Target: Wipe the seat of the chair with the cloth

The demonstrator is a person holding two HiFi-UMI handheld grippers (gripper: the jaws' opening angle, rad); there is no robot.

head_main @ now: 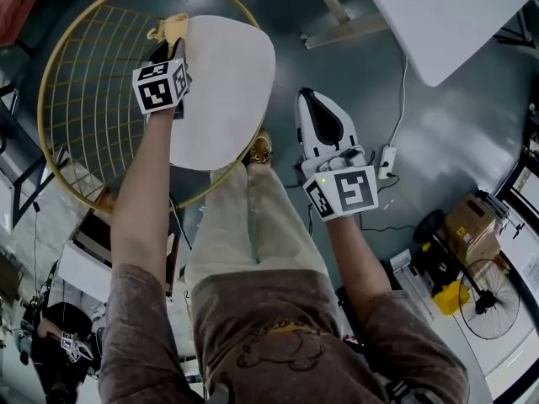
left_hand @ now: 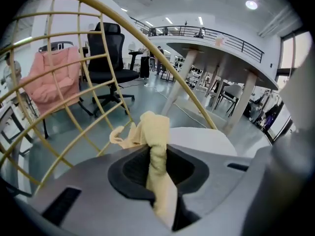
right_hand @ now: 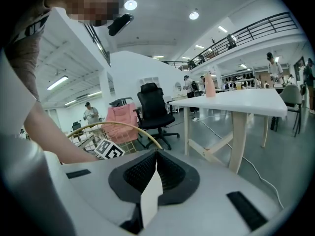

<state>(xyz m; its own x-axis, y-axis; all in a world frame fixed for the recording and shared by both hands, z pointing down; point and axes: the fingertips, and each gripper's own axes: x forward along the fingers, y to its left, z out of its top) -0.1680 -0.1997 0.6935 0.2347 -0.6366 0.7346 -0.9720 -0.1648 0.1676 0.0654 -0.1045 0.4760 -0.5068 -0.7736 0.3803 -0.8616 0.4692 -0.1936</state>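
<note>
— At the far rim of the seat (head_main: 223, 91), what is hard to see?

— From the head view, the left gripper (head_main: 173, 45) and its marker cube cover the place where the cloth (head_main: 173, 28) meets the seat, so I cannot tell if they touch. The white table (head_main: 446, 15) is cut off by the picture's edge.

— And the left gripper's hold?

— In the left gripper view its jaws (left_hand: 158, 156) are clamped on the yellow cloth (left_hand: 155, 132). One bunched end stands out beyond the tips; the other end goes down between the jaws and is hidden.

— The right gripper?

— The right gripper (head_main: 315, 103) hangs over the floor (head_main: 362, 82), between chair and table, apart from both. In its own view the jaws (right_hand: 156, 168) are pressed together, with nothing between them.

— Where is room to move?

— The seat (left_hand: 202, 139) is bare to the right of the cloth. The golden wire back (head_main: 93, 99) curves close around the left and far side.
</note>
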